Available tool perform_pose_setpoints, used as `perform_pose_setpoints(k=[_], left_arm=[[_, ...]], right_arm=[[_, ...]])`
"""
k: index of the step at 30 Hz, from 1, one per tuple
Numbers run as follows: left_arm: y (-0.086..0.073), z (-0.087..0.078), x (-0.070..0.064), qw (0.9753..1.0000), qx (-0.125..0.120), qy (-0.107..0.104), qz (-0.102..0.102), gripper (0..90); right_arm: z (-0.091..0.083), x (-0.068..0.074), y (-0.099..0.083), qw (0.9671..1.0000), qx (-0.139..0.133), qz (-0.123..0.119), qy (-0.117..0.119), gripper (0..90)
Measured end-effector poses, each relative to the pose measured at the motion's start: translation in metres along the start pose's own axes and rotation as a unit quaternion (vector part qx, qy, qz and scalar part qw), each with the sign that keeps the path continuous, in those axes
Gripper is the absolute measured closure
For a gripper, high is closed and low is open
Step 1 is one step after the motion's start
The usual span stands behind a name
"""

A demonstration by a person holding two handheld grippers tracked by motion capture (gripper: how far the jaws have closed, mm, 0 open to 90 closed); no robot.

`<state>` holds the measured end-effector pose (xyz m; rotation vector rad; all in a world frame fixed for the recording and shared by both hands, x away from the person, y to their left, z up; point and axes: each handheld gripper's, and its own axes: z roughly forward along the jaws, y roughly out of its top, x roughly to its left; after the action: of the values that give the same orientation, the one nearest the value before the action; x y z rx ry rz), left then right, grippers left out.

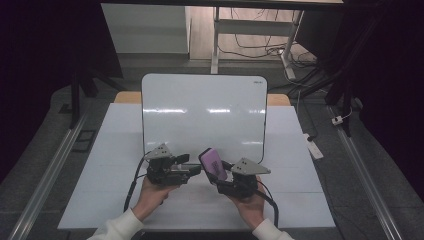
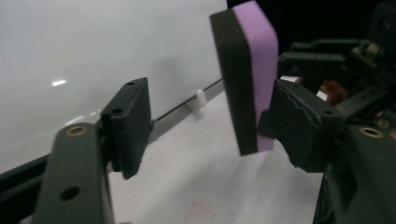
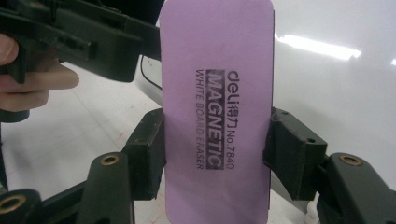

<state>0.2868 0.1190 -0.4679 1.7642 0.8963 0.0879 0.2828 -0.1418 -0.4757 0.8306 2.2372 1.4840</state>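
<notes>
We are gripping the purple whiteboard eraser [image 3: 217, 116] upright in our right gripper [image 3: 217, 154], jaws clamping its sides, our left gripper [image 2: 205, 126] gaping empty just beside it, near the whiteboard [image 1: 200, 110].

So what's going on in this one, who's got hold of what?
A person works at a white table with a gripper in each hand. The right gripper is clamped on the sides of a purple whiteboard eraser, holding it up off the table. The left gripper is open and close beside it, with the eraser partly between its jaws. A clean whiteboard lies just beyond them; the eraser isn't touching it.
</notes>
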Motion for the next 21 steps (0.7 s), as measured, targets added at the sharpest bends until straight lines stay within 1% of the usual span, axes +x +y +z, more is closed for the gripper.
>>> perform_pose_setpoints(k=[3, 6, 7, 9, 10, 12, 14, 18, 19, 21], left_arm=[[0.002, 0.006, -0.001, 0.9997, 0.003, -0.024, -0.008, 38.0], [0.004, 0.012, -0.003, 0.999, 0.006, -0.042, -0.011, 43.8], [0.004, 0.013, -0.004, 0.9989, 0.008, -0.044, -0.011, 46.2], [0.005, 0.016, -0.005, 0.9989, 0.011, -0.045, -0.009, 52.2], [0.005, 0.016, -0.006, 0.9989, 0.011, -0.045, -0.011, 57.2], [0.006, 0.016, -0.005, 0.9985, 0.013, -0.049, -0.019, 59.8], [0.007, 0.016, -0.005, 0.9982, 0.016, -0.053, -0.024, 61.3], [0.008, 0.014, -0.007, 0.9988, 0.02, -0.043, -0.014, 62.9], [0.009, 0.012, -0.007, 0.999, 0.02, -0.038, -0.01, 63.1], [0.011, 0.007, -0.005, 0.9992, 0.017, -0.034, -0.011, 63.3]], right_arm=[[0.002, 0.002, -0.001, 1.0, 0.0, -0.003, -0.001, 41.3], [0.003, 0.005, -0.003, 1.0, -0.002, -0.005, -0.004, 41.3], [0.003, 0.007, -0.003, 1.0, -0.001, -0.005, -0.007, 41.3], [0.004, 0.009, -0.004, 0.9999, -0.006, -0.009, -0.01, 41.3], [0.003, 0.009, -0.004, 0.9999, -0.007, -0.009, -0.01, 41.3], [0.003, 0.01, -0.004, 0.9998, -0.01, -0.009, -0.014, 41.2], [0.003, 0.01, -0.005, 0.9998, -0.014, -0.005, -0.013, 41.1], [0.005, 0.011, -0.006, 0.9998, -0.013, 0.0, -0.014, 40.0], [0.005, 0.011, -0.006, 0.9999, -0.015, 0.003, -0.007, 38.4], [0.005, 0.01, -0.006, 0.9998, -0.016, 0.01, 0.001, 35.3]])
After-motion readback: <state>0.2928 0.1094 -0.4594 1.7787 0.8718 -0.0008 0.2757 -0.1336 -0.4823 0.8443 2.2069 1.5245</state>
